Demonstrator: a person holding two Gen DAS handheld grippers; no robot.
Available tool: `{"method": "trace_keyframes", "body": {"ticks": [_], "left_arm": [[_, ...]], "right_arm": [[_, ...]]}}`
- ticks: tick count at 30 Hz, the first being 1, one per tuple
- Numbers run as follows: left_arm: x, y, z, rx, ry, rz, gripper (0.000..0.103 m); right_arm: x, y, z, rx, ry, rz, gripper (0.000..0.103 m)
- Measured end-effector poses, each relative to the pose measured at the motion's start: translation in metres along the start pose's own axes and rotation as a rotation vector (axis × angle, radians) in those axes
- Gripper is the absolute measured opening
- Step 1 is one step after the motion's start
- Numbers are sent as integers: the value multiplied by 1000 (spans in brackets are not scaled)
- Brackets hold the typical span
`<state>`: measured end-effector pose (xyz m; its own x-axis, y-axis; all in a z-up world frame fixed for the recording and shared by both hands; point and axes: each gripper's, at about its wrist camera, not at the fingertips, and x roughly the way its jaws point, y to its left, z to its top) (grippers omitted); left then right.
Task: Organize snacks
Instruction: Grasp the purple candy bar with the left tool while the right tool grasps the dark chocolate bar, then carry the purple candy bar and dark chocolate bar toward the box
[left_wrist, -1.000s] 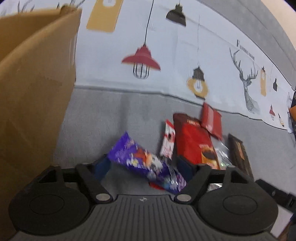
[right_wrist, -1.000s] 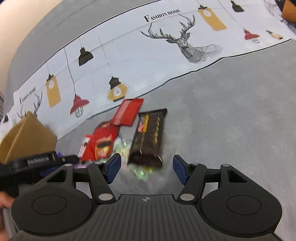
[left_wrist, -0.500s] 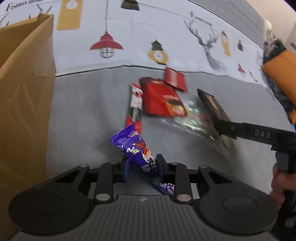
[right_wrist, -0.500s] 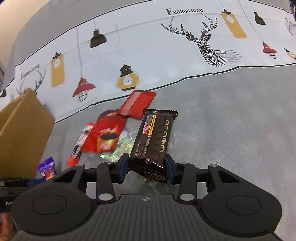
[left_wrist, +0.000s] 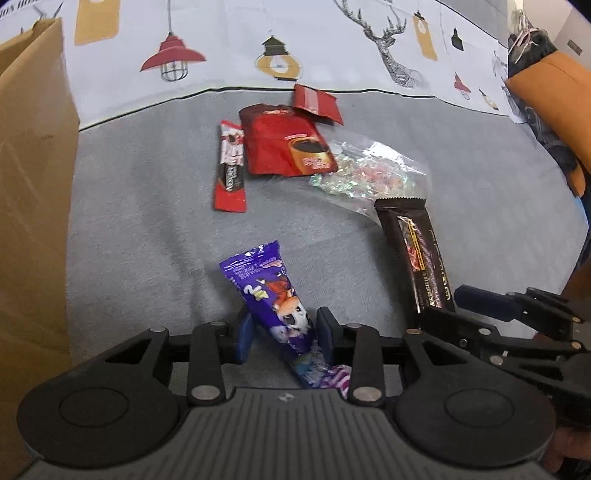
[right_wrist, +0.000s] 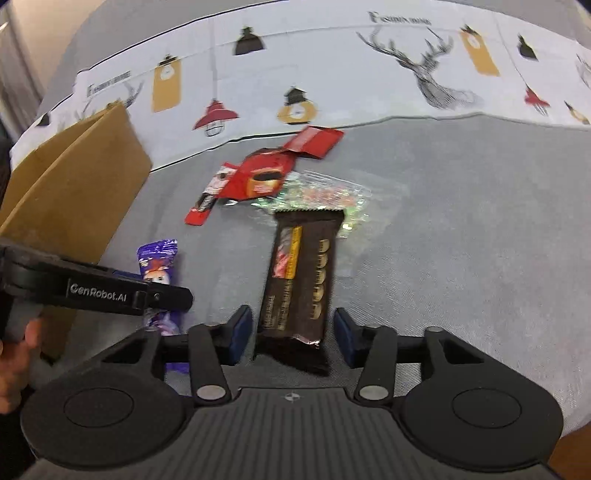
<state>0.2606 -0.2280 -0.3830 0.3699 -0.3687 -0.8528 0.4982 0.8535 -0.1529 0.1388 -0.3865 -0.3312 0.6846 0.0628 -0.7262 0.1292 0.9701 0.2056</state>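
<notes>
The biggest thing I see is the brown cardboard box (left_wrist: 33, 206) standing at the left on the grey cloth (left_wrist: 147, 229); I cannot see inside it, so I can't tell what has gone in. Most of the snacks lie loose beyond my grippers: the red coffee pouch (left_wrist: 286, 146), the clear bag of wrapped candies (left_wrist: 369, 173) partly under it, a narrow red stick sachet (left_wrist: 229, 168) just beside the pouch, and a small red packet (left_wrist: 316, 101) at the far edge.

My right gripper (right_wrist: 293, 330) has its fingers on either side of the dark chocolate bar (right_wrist: 299, 284), with visible gaps both sides, so it isn't clamped; the bar's far end overlaps the candy bag. My left gripper (left_wrist: 284, 336) is closed nearly onto the purple snack packet (left_wrist: 273, 299), which tilts up between the pads.

I judge the sorting barely begun: two items in hand, four untouched.
</notes>
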Motion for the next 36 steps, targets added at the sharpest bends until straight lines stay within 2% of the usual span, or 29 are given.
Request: {"method": "trace_keyframes", "body": {"ticks": [1,5,7,9,10,17,20,22,28,31,36], "left_arm": [[0,-4,0,15,-6,7,39],[1,-15,-5,87,-32,-2,19],[1,-16,-5,79,-30,-4,17],[-1,-19,-5,91,-32,-1,16],[-3,-20,-5,94,-36,-1,16],[-22,-24,0,71,-58,-43,16],[-42,-25,0,67,-96,-54,16],[-55,-24,-2,59,-114,-59,16],[-95,-12,-9,10,-163,-87,16],[-119,-4,-10,2,-210,-84,15],[-162,16,-6,-34,-300,-100,15]], "right_arm": [[2,-5,1,28,3,13,54],[12,-14,8,84,8,34,55],[22,-11,11,58,22,29,54],[27,-2,15,-23,25,-2,42],[28,1,17,-51,22,-12,41],[1,-1,21,-8,-36,29,38],[-13,2,21,32,-64,29,38],[-15,11,21,10,-75,15,38],[-35,40,13,45,-107,62,38],[-56,63,14,18,-154,52,38],[-85,91,28,31,-206,103,38]]}}
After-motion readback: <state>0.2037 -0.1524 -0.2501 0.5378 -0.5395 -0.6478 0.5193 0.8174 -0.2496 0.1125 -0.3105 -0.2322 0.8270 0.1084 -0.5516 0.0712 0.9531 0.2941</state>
